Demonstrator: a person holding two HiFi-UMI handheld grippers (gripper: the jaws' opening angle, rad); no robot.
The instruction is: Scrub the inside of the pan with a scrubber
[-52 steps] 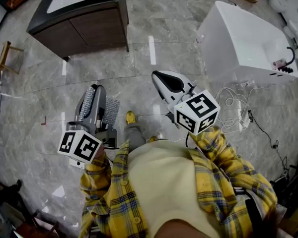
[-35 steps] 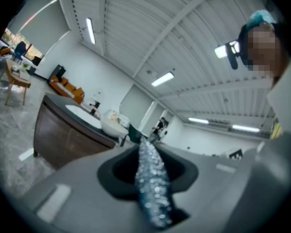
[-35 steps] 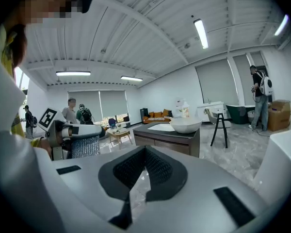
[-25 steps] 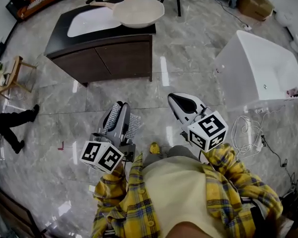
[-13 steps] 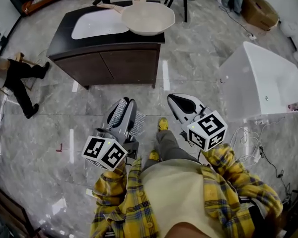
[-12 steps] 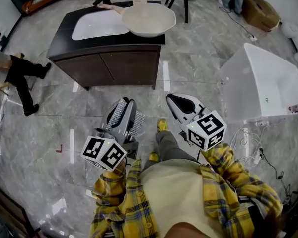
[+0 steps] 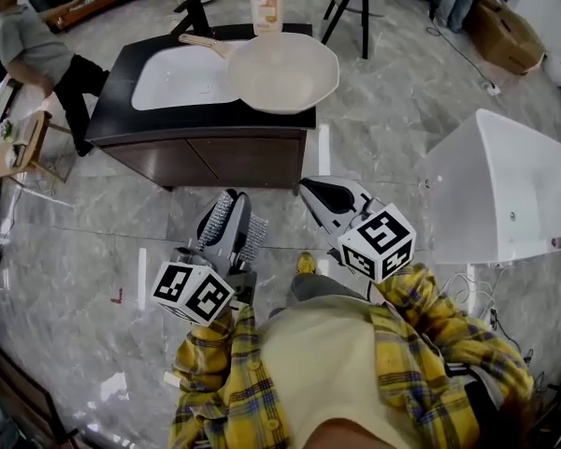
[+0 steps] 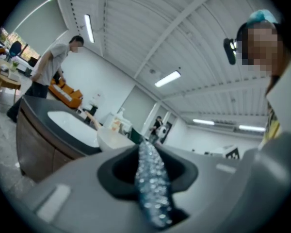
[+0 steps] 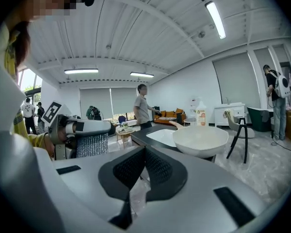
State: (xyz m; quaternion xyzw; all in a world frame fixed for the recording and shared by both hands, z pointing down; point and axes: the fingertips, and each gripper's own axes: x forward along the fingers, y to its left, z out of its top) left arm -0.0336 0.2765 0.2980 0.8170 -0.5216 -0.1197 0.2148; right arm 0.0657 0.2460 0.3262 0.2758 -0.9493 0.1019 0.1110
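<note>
Marble floor runs up to a dark vanity (image 7: 112, 124) at twelve o'clock from the person in the yellow plaid shirt. It has a white basin (image 7: 178, 78) sunk in its top and a soap bottle (image 7: 266, 3) behind. The cream pan (image 7: 282, 71) sits on the counter's right end, its handle (image 7: 198, 41) pointing over the basin toward ten o'clock. A white tub (image 7: 505, 185) stands off at three o'clock.

The left gripper (image 7: 232, 206) is clamped on a silvery mesh scrubber (image 8: 153, 188), which stands edge-on between its pads. The right gripper (image 7: 309, 188) has its fingers pressed together with nothing in them. Both are well short of the counter, so I'd say this is the approach.

To do it well, I'd open the right gripper and pin the handle first, since the pan looks free to slide. Then turn the scrubber's broad face down into the bowl, keeping the clamp firm so the mesh doesn't slip out.
</note>
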